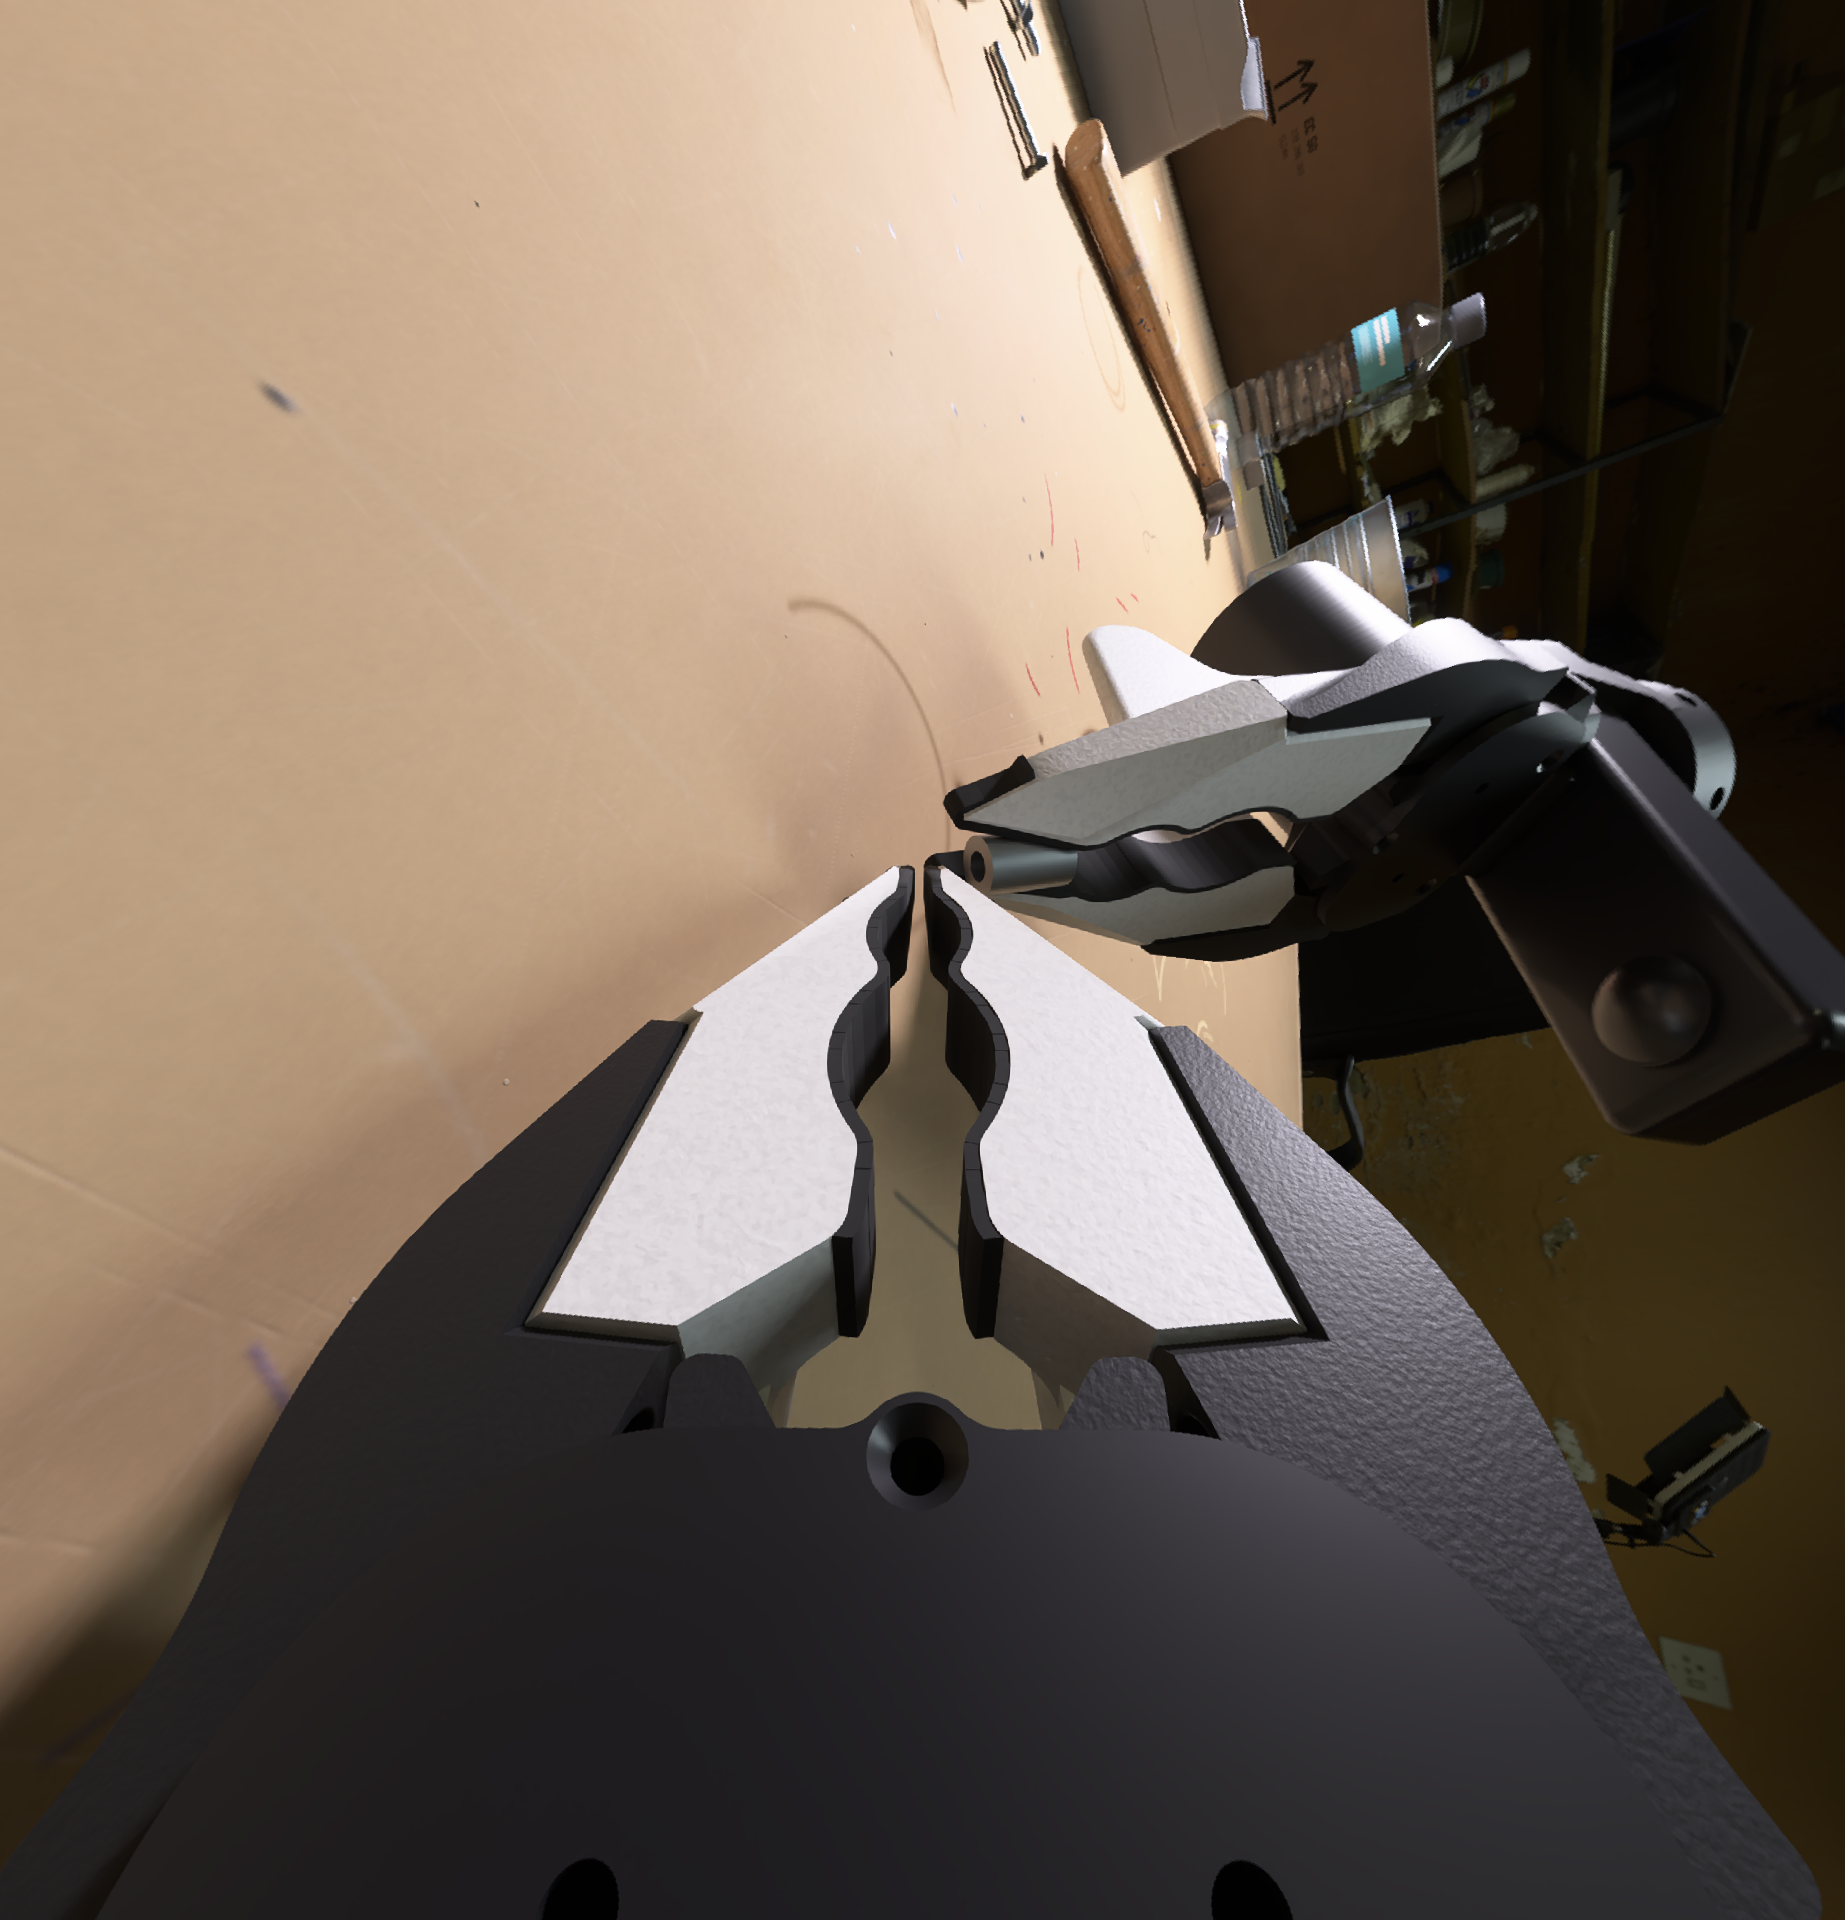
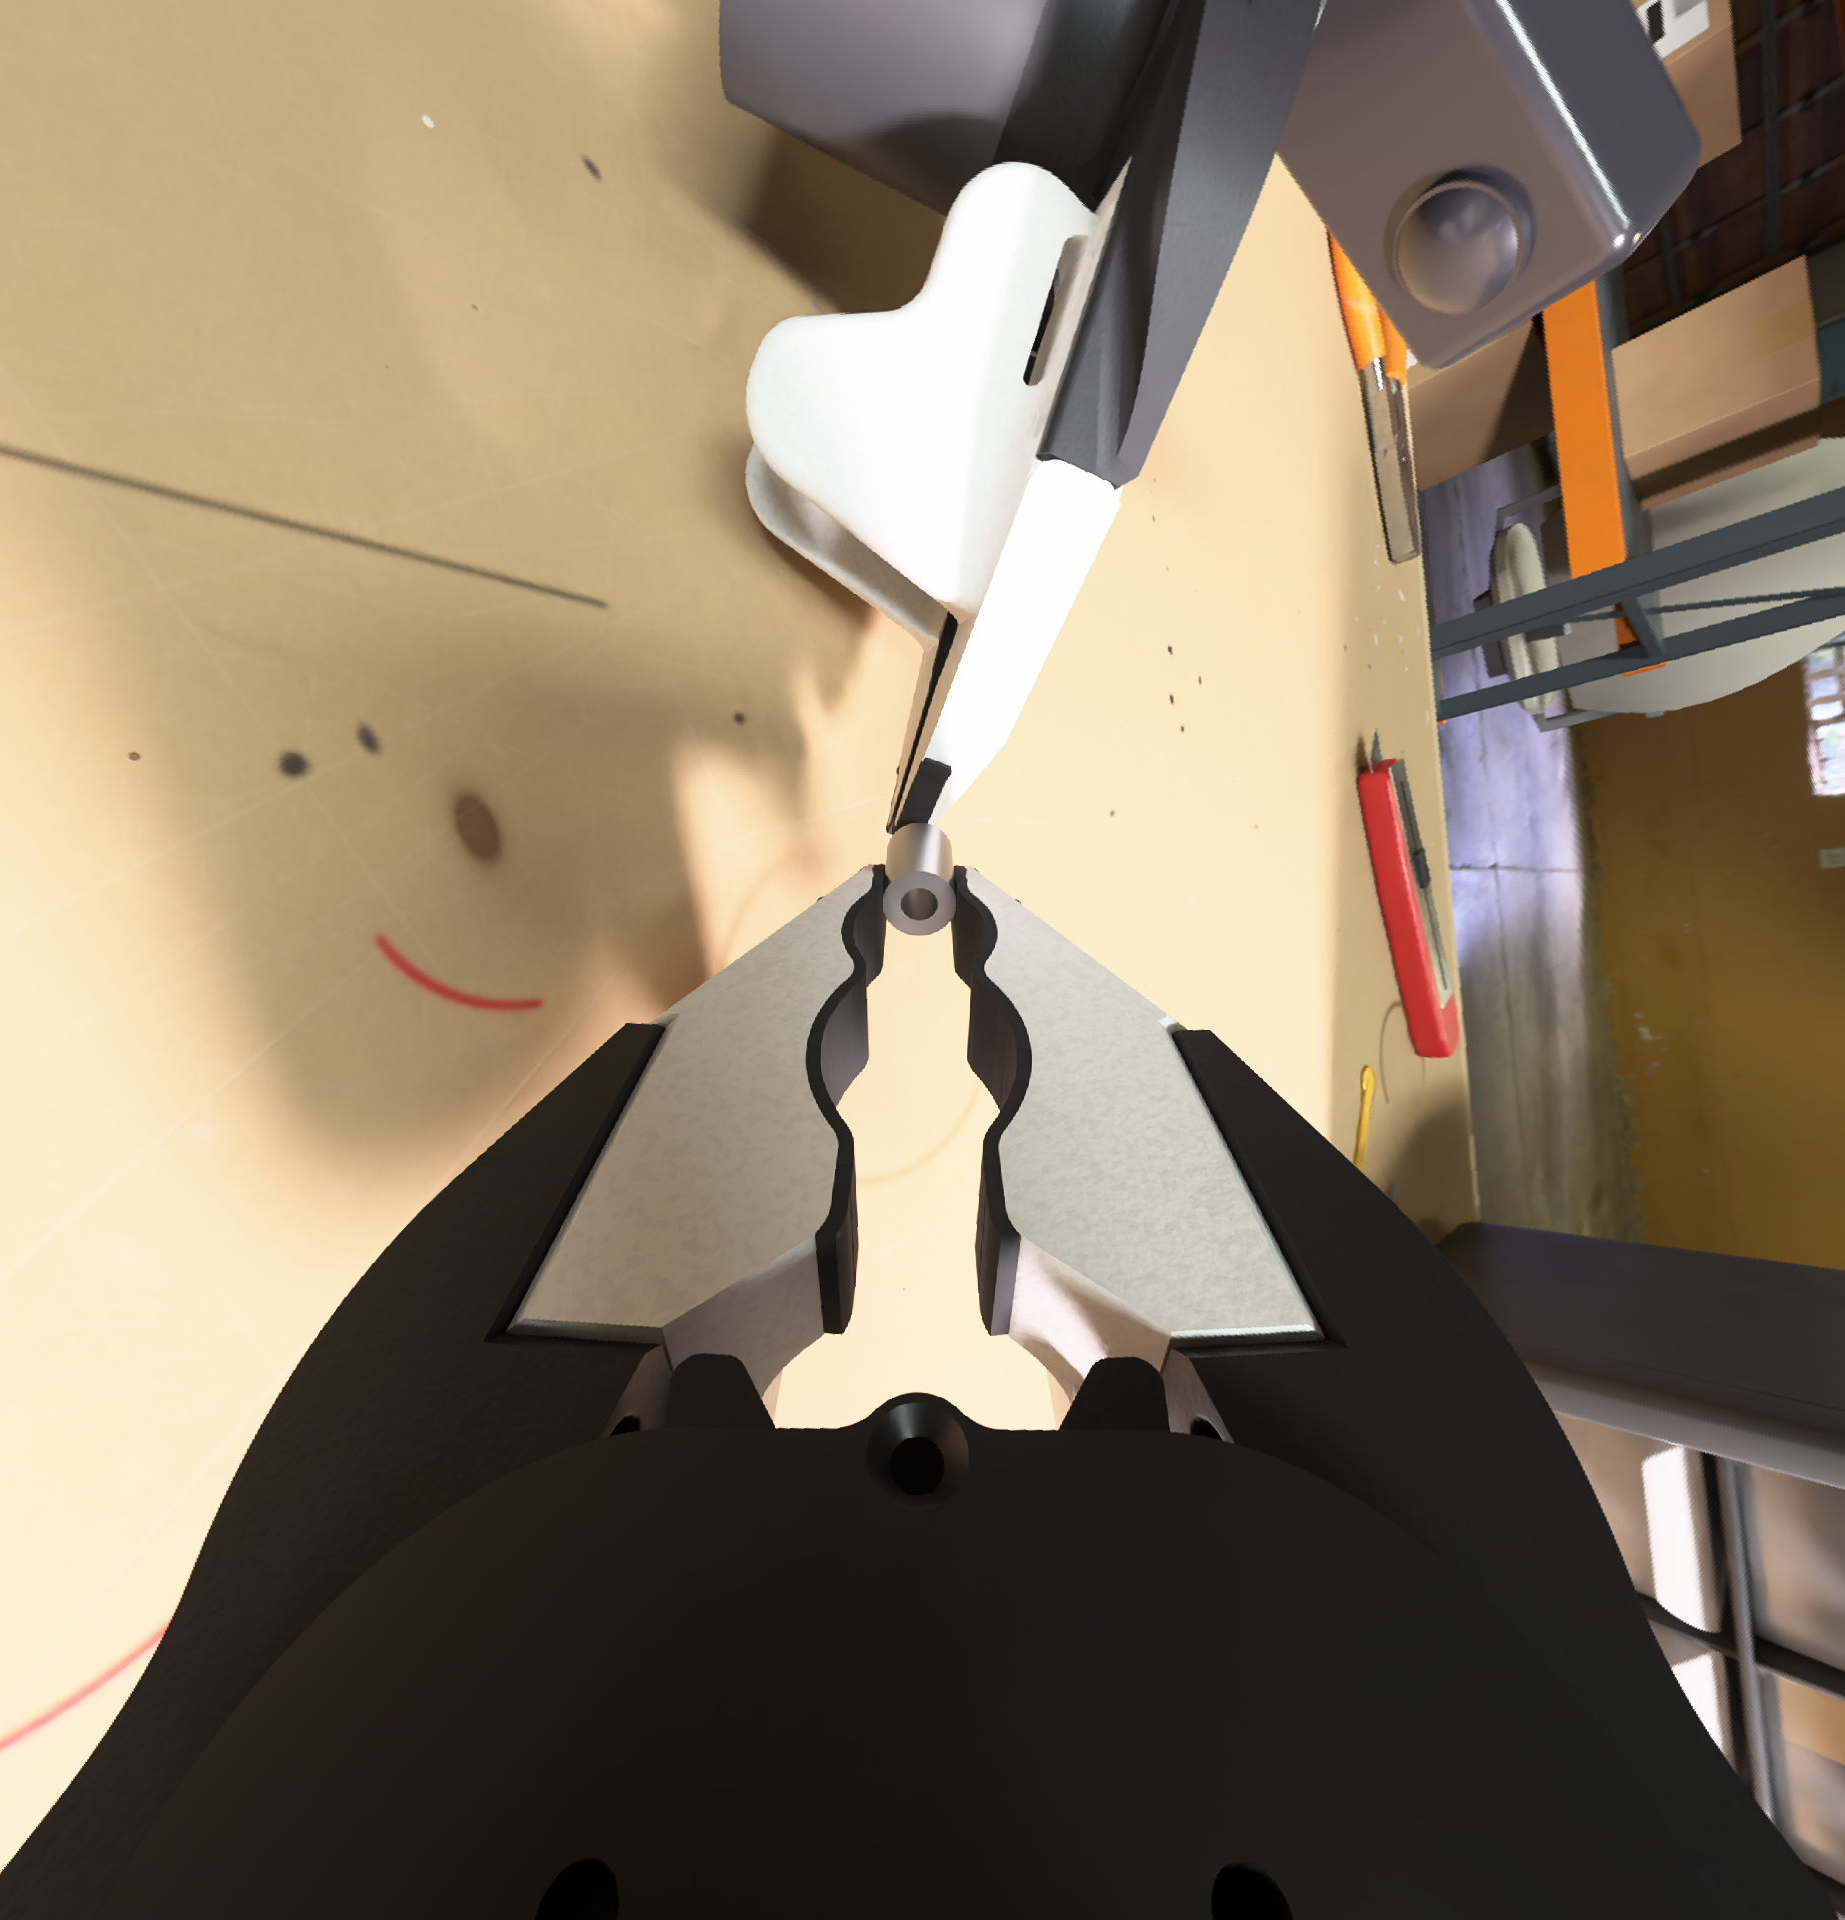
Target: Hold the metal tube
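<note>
Right wrist view looks straight down the bore of the metal tube (image 2: 919, 900), a short grey cylinder pinched between the very tips of the right gripper (image 2: 919, 902), with its axis running along the fingers. The grip sits in the small outermost notch, not the larger hollows farther back, so only the near end of the tube is caught and the rest sticks out forward. It is held clear above the tan worktop (image 2: 274, 1143), not resting on it.

The left gripper (image 1: 919, 878) has its fingers pressed almost together with nothing between them. Its tips sit just beside the free end of the tube, which the left wrist view shows jutting from the right gripper; whether they touch is hard to tell.

To hold well from here, I judge the right gripper should keep steady pressure and avoid any twist, since so shallow a pinch on smooth metal could let the tube pivot or slide out lengthwise. The left gripper (closed and very near) should stay off the protruding end, because a nudge there would lever against the tip grip.
</note>
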